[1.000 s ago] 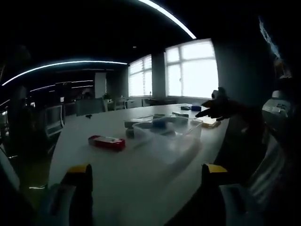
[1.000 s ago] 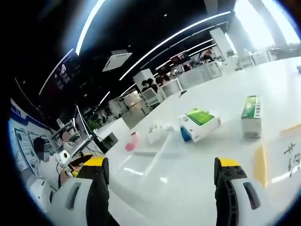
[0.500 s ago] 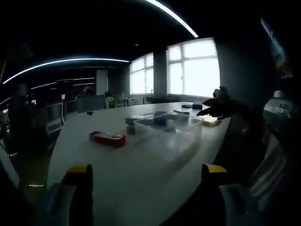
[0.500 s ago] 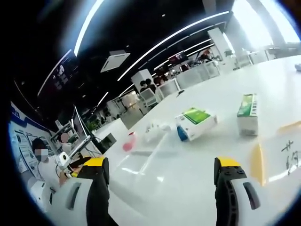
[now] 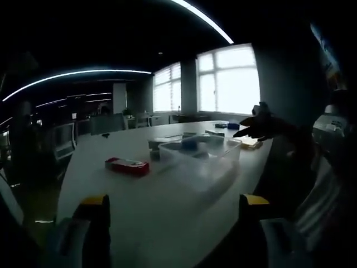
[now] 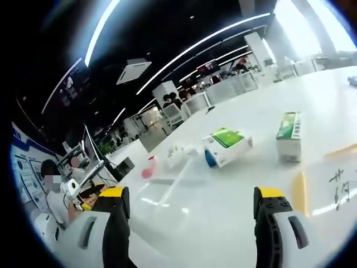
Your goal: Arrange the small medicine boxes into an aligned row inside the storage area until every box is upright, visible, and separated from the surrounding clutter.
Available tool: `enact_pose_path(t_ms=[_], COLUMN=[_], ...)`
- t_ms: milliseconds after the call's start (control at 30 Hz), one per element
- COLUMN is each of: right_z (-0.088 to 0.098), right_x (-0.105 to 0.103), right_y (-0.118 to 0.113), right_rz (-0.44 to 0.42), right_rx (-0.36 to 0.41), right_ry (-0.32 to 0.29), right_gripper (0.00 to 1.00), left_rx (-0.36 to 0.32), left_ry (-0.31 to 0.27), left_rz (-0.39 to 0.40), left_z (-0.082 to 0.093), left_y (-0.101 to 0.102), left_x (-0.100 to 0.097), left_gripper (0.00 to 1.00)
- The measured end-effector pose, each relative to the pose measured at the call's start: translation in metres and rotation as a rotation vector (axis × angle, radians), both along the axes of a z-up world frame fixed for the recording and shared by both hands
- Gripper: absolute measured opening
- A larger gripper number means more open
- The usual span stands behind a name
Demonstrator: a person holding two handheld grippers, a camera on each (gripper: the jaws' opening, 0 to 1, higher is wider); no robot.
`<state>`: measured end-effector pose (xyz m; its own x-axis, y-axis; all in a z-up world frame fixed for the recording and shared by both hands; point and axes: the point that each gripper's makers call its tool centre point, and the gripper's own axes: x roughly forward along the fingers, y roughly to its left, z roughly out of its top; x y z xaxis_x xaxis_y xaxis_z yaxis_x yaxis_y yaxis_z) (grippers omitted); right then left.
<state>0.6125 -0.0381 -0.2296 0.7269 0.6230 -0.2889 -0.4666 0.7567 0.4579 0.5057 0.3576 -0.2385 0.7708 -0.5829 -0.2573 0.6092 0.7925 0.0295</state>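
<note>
Left gripper [image 5: 174, 207] and right gripper [image 6: 189, 198]: jaws apart, empty. Red flat medicine box [image 5: 127, 166] lies left of clear plastic storage bin [image 5: 201, 154]; green-topped white boxes [image 6: 226, 146] sit farther on white table [image 6: 234, 192].

Your right gripper [image 6: 189, 209] has swung a little over the last second: the green-topped box [image 6: 226, 146] and the upright green box [image 6: 289, 136] now sit further left and slightly higher in the right gripper view, though neither has moved on the table [image 6: 234, 190]. Your left gripper view has only wobbled slightly, shifting the red box [image 5: 128, 166] and clear bin [image 5: 198, 155] a touch.
</note>
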Motion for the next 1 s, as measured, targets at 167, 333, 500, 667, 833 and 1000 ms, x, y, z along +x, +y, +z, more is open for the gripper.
enact_pose_path(t_ms=[167,333,500,667,833,1000], right_z=[0.001,0.002,0.000,0.000,-0.001,0.001], right_x=[0.000,0.005,0.009,0.008,0.008,0.007], right_y=[0.000,0.001,0.001,-0.001,-0.007,-0.010], right_rz=[0.004,0.003,0.006,0.001,-0.002,-0.008], right_rx=[-0.007,-0.014,-0.024,-0.020,-0.017,-0.020], right_ry=[0.004,-0.001,0.003,-0.002,-0.002,-0.009], right_gripper=[0.90,0.90,0.90,0.90,0.89,0.89], left_rx=[0.004,0.008,0.008,0.006,0.018,0.007], left_ry=[0.000,0.004,0.019,-0.002,0.010,0.001], left_rz=[0.007,0.008,0.006,-0.012,-0.005,-0.009], left_z=[0.001,-0.001,-0.006,0.002,-0.001,0.002], left_y=[0.003,0.002,0.001,-0.006,-0.005,-0.008], left_x=[0.000,0.001,0.009,0.005,0.005,0.005], left_gripper=[0.96,0.96,0.96,0.96,0.96,0.96])
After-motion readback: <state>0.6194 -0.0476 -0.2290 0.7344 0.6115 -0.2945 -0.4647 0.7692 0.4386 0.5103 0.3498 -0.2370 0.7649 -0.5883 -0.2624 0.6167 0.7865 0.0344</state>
